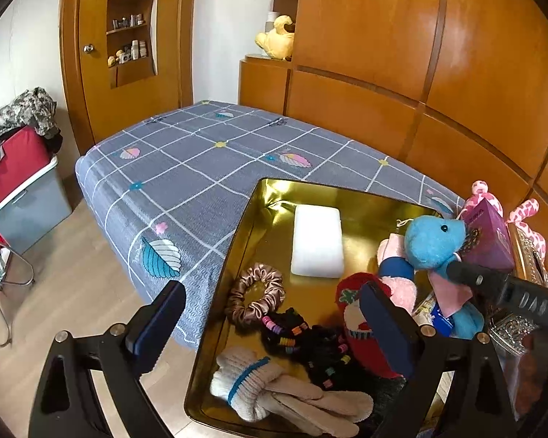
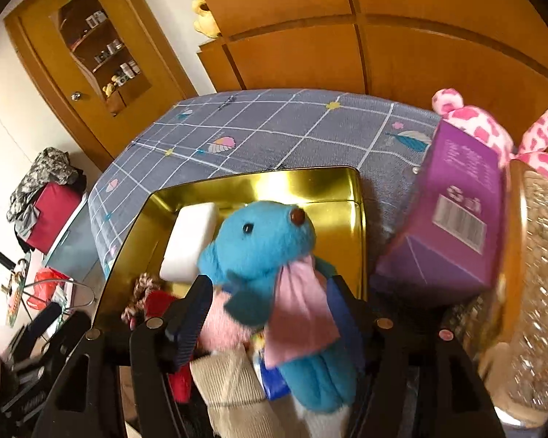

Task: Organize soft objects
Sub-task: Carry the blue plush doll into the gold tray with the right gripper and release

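A gold tray [image 1: 266, 226] lies on the bed and holds a white foam block [image 1: 317, 241], a satin scrunchie [image 1: 255, 292], black beaded hair ties [image 1: 303, 335], pale gloves [image 1: 285, 390] and a red knitted item [image 1: 350, 314]. A blue teddy bear [image 2: 263, 241] with a pink scarf rests over the tray's right edge. My right gripper [image 2: 268, 303] is open around the bear's body, pads beside it with slack on the left. My left gripper [image 1: 274, 328] hovers open and empty over the near end of the tray.
A purple box [image 2: 453, 226], a pink spotted plush [image 2: 486, 127] and a glittery gold box [image 2: 537, 273] crowd the tray's right side. The grey checked bed [image 1: 201, 168] stretches beyond. A wooden headboard [image 1: 420, 73] stands behind. A grey bin [image 1: 29, 204] with clothes sits on the floor at left.
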### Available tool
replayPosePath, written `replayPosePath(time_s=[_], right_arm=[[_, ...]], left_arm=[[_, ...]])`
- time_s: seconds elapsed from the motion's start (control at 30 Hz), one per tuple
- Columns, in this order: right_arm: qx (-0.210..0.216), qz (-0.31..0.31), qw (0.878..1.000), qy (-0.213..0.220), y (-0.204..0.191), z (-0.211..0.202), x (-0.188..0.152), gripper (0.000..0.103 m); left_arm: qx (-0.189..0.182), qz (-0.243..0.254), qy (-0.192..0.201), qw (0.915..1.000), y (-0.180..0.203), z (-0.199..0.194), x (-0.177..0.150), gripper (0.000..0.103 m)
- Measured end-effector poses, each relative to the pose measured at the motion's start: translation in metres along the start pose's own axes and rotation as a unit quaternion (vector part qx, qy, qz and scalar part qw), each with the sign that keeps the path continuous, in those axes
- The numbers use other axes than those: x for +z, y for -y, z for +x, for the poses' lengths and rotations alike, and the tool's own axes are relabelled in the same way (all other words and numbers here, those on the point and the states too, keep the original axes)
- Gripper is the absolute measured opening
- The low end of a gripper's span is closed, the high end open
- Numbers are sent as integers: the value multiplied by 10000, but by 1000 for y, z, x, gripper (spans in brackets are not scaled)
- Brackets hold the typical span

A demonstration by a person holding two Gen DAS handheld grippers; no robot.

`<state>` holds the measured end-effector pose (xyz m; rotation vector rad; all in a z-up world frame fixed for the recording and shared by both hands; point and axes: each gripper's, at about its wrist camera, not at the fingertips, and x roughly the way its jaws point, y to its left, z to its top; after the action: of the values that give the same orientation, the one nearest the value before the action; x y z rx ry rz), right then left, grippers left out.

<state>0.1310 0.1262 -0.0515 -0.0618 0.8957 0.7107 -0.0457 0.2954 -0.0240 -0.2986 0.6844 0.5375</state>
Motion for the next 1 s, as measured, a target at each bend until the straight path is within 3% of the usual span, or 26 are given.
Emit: replayPosePath(time_s=[0.03,0.07,0.1,0.13,0.23,0.47,0.67,1.0], right_arm=[[19,-71,10000,30,-2,-3,-3,65],[-37,-181,9998,43,-4,-5,-5,58],[-213,-325,9992,69,-8,-6,-9,49],[-343,-447,9984,71,-11,-4,-12,33],[-534,-602,9968,-30,-14,10,-15,23],[-754,-699,9947,-9,-15,28,-2,25],[-597,-665,9959,109,-13,6,-14,31],[-973,-731,9914,474,-12,-33,-36,41]], left_arm=[[-1,28,13,10000,2,-1,0,97],[0,46,17,10000,3,-2,0,97],[-1,74,30,10000,5,-3,0,97],[1,93,54,9999,6,-4,0,97],[11,139,109,9998,9,-8,0,100],[-11,286,152,9995,20,-15,-2,102],[14,419,163,9990,28,-18,-4,102],[-127,469,241,9985,44,-30,-11,102]])
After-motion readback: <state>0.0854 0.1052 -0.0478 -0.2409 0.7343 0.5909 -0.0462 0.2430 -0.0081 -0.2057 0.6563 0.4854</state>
